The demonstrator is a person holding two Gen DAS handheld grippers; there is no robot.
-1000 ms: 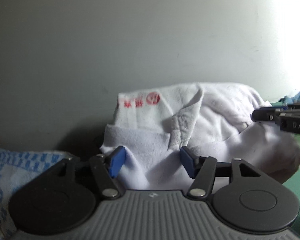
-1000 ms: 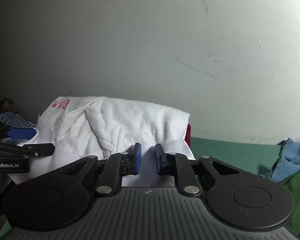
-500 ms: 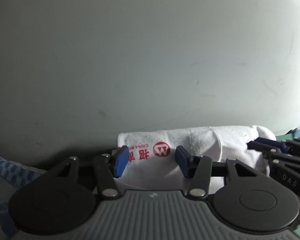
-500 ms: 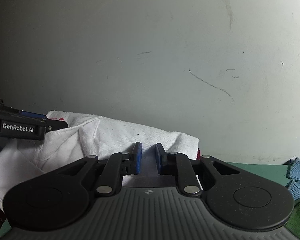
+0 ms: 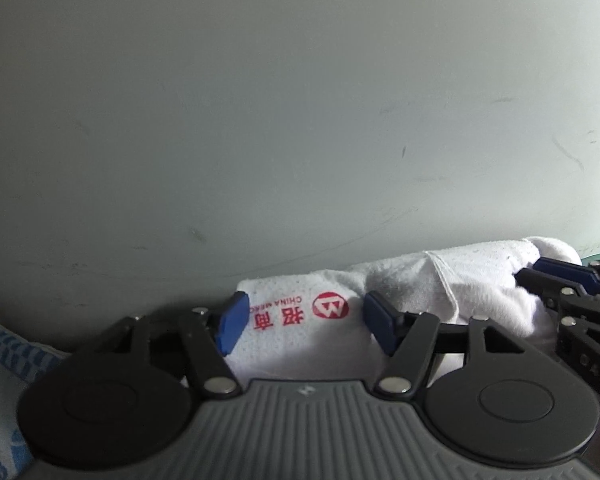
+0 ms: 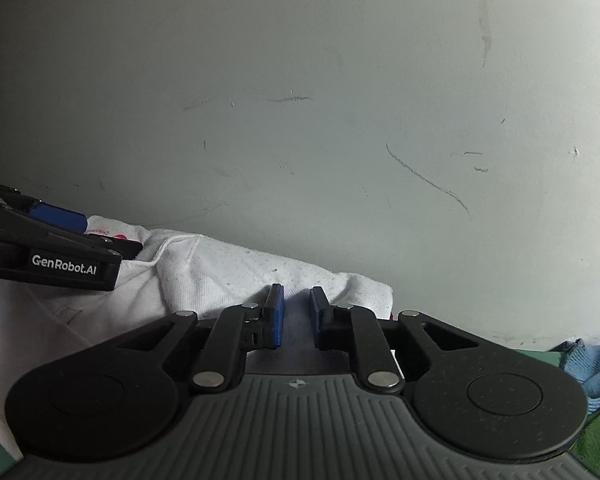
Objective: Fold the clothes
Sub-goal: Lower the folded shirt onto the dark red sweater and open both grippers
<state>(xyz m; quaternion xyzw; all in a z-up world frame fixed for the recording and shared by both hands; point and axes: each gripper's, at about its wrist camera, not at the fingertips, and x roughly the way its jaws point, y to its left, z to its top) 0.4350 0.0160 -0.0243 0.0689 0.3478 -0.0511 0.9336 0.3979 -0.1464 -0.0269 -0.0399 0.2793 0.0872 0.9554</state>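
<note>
My left tool point(image 5: 302, 320) is spread wide, blue pads either side of the folded white shirt point(image 5: 420, 292), and I can't tell whether either pad touches the cloth. The red round logo point(image 5: 331, 305) and red lettering sit right between the pads, facing me upside down. My right tool point(image 6: 296, 316) has its pads drawn close with a narrow gap between them; white fabric lies in and beyond that gap, but whether the pads are pinching it I can't tell.

The shirt is a thick bundle, lying along the foot of the wall point(image 5: 300, 120), with a stitched seam running across its top. In the left wrist view my right tool comes in from the right edge, its tips against the far end of the bundle. In the right wrist view my left tool, marked GenRobot.AI, comes in from the left over the shirt's logo end.

The room gives me little: a pale grey-white wall fills most of both views, scuffed with dark scratches and one long curved mark point(image 6: 428, 180). The green surface point(image 6: 540, 356) shows only as a strip to the right of the shirt. A light blue cloth point(image 6: 596, 364) is heaped there at the right edge, with darker green fabric point(image 6: 596, 432) beneath it. On the other side, low left, a blue-and-white patterned cloth point(image 5: 0, 360) is bunched up near my left tool.
</note>
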